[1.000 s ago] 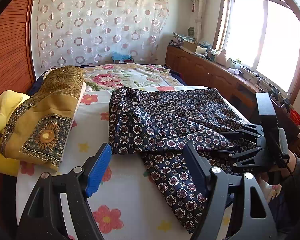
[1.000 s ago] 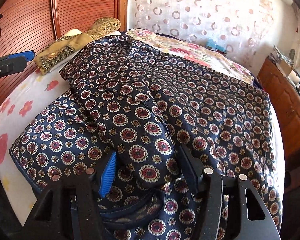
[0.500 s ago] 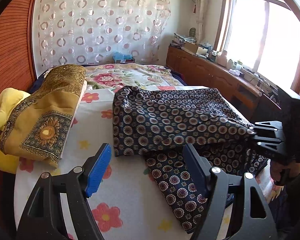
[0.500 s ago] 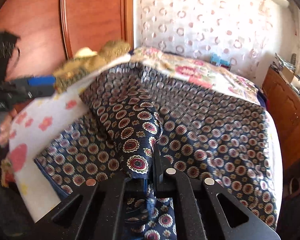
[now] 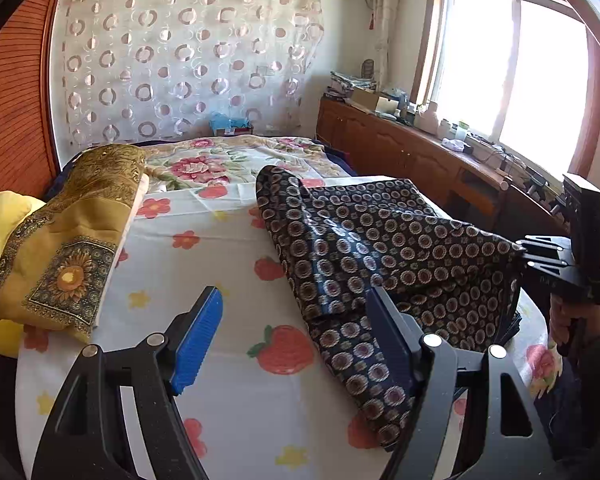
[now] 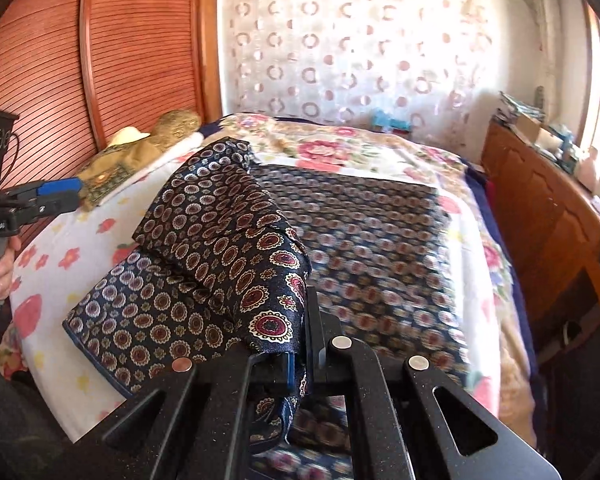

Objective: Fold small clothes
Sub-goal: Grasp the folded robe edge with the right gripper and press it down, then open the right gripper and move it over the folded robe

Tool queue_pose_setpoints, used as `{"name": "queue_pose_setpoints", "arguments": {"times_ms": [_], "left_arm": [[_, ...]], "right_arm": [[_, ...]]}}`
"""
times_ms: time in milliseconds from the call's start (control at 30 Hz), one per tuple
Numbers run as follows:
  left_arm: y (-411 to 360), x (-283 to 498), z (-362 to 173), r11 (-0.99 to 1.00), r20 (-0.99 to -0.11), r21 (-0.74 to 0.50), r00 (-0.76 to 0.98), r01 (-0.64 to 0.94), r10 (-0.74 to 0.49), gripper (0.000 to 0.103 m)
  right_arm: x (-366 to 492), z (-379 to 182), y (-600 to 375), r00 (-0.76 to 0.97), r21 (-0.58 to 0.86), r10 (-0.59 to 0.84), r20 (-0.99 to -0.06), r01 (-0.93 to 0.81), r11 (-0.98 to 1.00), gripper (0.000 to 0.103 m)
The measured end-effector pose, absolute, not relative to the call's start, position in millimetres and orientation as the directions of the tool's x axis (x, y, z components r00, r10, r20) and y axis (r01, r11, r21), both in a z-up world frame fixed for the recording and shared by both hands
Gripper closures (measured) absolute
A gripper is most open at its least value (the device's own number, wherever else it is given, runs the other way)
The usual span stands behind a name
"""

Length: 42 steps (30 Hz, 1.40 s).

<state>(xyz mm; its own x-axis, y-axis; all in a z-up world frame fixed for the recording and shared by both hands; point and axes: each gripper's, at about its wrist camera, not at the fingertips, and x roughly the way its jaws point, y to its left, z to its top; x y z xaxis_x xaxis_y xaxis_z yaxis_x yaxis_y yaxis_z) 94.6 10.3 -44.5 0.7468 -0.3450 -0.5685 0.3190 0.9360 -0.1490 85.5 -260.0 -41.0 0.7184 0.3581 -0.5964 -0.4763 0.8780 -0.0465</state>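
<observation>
A dark navy garment with round medallion print point(image 5: 364, 248) lies on the bed, one edge lifted toward the right. It also shows in the right wrist view point(image 6: 228, 248), bunched and raised. My right gripper point(image 6: 300, 344) is shut on a fold of the garment and holds it above the bed; it shows at the right of the left wrist view point(image 5: 536, 256). My left gripper point(image 5: 296, 332) is open and empty, above the floral sheet just left of the garment's near end. It shows at the left edge of the right wrist view point(image 6: 56, 192).
A floral bed sheet point(image 5: 204, 240) covers the bed. A gold patterned cloth point(image 5: 72, 240) lies over a yellow pillow point(image 5: 0, 216) at the left. A wooden cabinet point(image 5: 420, 160) runs along the right under the window. A wooden headboard point(image 6: 100, 60) stands at the left.
My right gripper shut on the garment's edge and lifted it up and back toward the near side, dragging the cloth with it. My left gripper stayed open and nearly still.
</observation>
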Motion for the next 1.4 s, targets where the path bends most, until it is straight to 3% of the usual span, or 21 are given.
{"name": "queue_pose_setpoints", "arguments": {"times_ms": [333,600,867,967,1033,1067,1400], "left_arm": [[-7,95,-42,0.928,-0.561,-0.138,0.745,0.345,-0.361,0.028],[-17,95,-44,0.927,-0.567,-0.128,0.741,0.352,-0.360,0.028],[-19,93,-45,0.927,-0.569,-0.127,0.739,0.353,-0.359,0.028],[-18,93,-45,0.928,-0.572,-0.126,0.738,0.352,-0.358,0.028],[-18,92,-47,0.929,-0.573,-0.126,0.739,0.347,-0.354,0.028],[-17,92,-47,0.929,-0.572,-0.128,0.740,0.346,-0.354,0.028],[-9,90,-49,0.934,-0.572,-0.140,0.744,0.328,-0.347,0.028]], "right_arm": [[68,-26,-304,0.758,-0.075,0.263,-0.596,-0.379,0.922,0.100],[71,-49,-306,0.702,-0.074,0.227,-0.675,-0.370,0.926,0.097],[48,-25,-323,0.737,-0.045,0.242,-0.631,-0.345,0.937,0.095],[37,-11,-323,0.761,-0.042,0.260,-0.594,-0.352,0.935,0.083],[36,-5,-315,0.764,-0.035,0.302,-0.570,-0.390,0.920,0.064],[35,-3,-308,0.759,-0.028,0.334,-0.558,-0.419,0.907,0.062],[57,-16,-218,0.639,-0.064,0.430,-0.637,-0.600,0.797,0.059]]}}
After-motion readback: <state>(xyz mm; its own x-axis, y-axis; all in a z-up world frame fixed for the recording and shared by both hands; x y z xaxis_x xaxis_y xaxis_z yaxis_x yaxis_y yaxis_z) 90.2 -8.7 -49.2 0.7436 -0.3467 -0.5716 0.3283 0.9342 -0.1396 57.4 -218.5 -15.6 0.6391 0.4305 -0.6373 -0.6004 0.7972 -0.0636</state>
